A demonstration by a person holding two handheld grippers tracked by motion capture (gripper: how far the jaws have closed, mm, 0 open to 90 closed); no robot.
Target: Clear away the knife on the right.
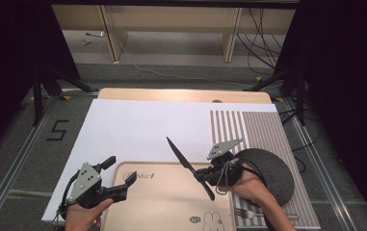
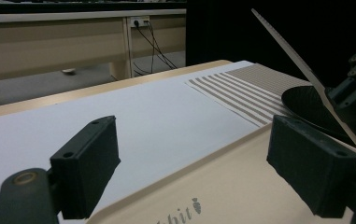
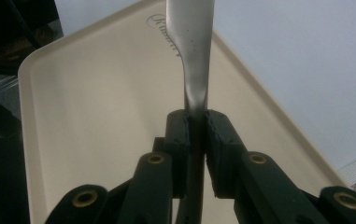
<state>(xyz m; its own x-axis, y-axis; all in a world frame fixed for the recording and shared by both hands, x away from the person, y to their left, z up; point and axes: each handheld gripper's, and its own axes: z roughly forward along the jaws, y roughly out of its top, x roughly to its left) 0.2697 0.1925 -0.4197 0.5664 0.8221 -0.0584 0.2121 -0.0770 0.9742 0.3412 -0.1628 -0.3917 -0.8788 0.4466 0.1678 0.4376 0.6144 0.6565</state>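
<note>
The right gripper [image 1: 205, 179], at lower centre, is pinching a knife [image 1: 181, 156] above the tray [image 1: 171, 202], likely for placing there; the left gripper [image 1: 121, 175] is waiting spread at lower left.

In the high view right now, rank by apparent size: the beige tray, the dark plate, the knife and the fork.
1. beige tray, partly cut off by the frame edge
2. dark plate, partly behind the right gripper
3. knife, raised nearer the camera, so it may look bigger
4. fork
</note>
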